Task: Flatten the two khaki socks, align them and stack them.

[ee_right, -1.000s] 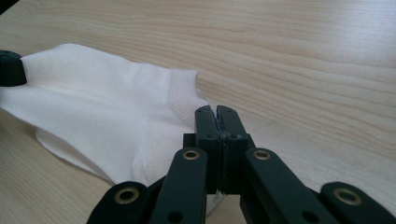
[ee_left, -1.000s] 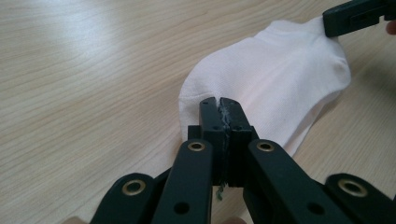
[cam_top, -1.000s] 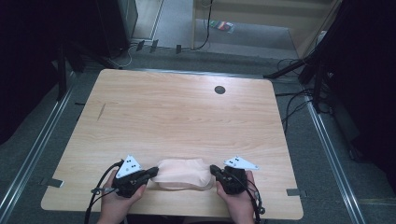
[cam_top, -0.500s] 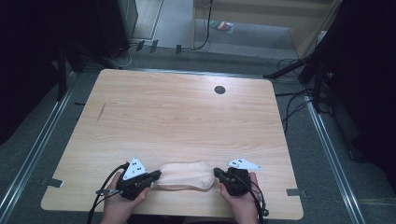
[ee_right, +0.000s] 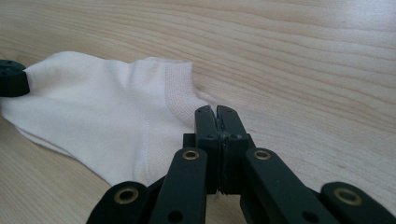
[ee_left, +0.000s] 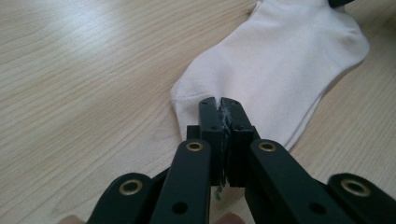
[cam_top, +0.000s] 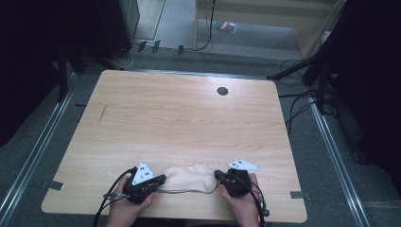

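Sock (cam_top: 189,178) | high view: between hand-held grippers; left gripper view: cuff pinched

Left gripper (cam_top: 158,181) and right gripper (cam_top: 220,176): black bodies, grey three-cornered top plates with dark dots, black trailing cables. Fingers (ee_left: 208,122) black, blocky; linkage arms with brass-ringed pivots.

The high view is evenly lit from above. A pale glare patch lies on the table (cam_top: 189,118) well ahead of both grippers; the surroundings beyond the table edges fall into deep shadow. Detail is soft and slightly blurred throughout. In the left gripper view, the sock (ee_left: 280,60) ahead of the jaws is bright, nearly washed out; the near jaw links are out of focus. The right gripper view shows soft shadow beneath the jaws and sharp wood grain beyond them.
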Motion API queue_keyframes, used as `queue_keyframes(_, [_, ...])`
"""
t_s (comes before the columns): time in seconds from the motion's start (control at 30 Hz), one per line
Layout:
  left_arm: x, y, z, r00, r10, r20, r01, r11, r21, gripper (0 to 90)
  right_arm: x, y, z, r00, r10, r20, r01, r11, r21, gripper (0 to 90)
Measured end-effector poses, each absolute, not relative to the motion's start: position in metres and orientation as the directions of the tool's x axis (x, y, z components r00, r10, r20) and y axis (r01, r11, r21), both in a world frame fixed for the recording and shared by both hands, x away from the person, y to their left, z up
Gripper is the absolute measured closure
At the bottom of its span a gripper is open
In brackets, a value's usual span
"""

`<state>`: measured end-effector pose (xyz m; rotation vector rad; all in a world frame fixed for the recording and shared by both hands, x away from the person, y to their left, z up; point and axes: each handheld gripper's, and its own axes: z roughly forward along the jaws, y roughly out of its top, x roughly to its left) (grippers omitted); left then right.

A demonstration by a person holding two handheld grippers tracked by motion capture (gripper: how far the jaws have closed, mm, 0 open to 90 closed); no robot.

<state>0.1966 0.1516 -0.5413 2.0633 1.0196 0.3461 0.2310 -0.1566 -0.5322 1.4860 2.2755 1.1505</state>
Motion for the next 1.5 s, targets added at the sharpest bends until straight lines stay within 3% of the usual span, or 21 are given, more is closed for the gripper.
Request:
queue_keyframes(0.4, [0.186,0.153,-0.529,0.628,0.777,-0.046,0.498,-0.355,0.791,89.4,0.230,-0.154,-0.521,-0.497,0.832,0.245,0.638,0.160,0.753,89.6])
queue_keyframes(0.73, [0.192,0.148,-0.543,0.643,0.764,-0.057,0.541,-0.400,0.739,89.1,0.241,-0.152,-0.538,-0.480,0.843,0.243,0.695,0.196,0.692,89.5])
queue_keyframes(1.33, [0.204,0.159,-0.545,0.613,0.790,-0.009,0.534,-0.407,0.741,88.1,0.241,-0.142,-0.543,-0.493,0.837,0.238,0.692,0.212,0.690,89.2])
queue_keyframes(1.4, [0.203,0.161,-0.545,0.609,0.793,-0.002,0.523,-0.399,0.753,83.0,0.241,-0.144,-0.544,-0.493,0.835,0.246,0.686,0.199,0.700,84.3])
queue_keyframes(1.5, [0.203,0.169,-0.542,0.601,0.798,-0.053,0.507,-0.329,0.796,66.6,0.239,-0.147,-0.543,-0.494,0.837,0.236,0.632,0.158,0.759,62.8])
